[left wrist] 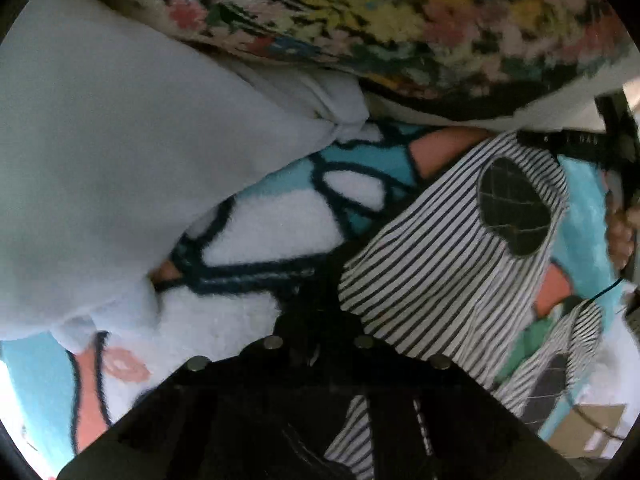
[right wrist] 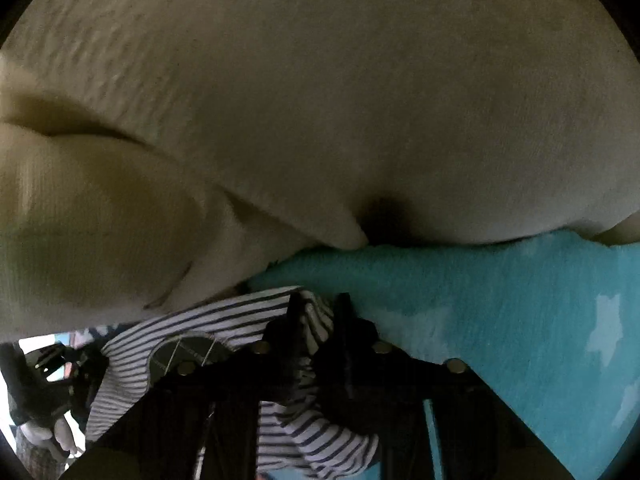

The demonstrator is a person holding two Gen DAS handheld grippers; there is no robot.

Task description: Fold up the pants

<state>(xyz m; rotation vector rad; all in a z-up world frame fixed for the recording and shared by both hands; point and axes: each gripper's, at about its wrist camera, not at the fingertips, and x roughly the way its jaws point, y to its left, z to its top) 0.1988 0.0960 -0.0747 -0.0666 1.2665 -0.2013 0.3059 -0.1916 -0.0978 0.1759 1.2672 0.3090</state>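
step: you've both hand-held grippers, left and right, clamped on striped pants | next: lift together (keep edge taut), fold across

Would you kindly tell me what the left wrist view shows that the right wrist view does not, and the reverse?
Only the left wrist view shows a floral cushion, a pale grey cloth and the blanket's white, black-outlined pattern. Only the right wrist view shows a cream cushion and pale stars on the teal blanket. Both show the striped pants on the blanket.
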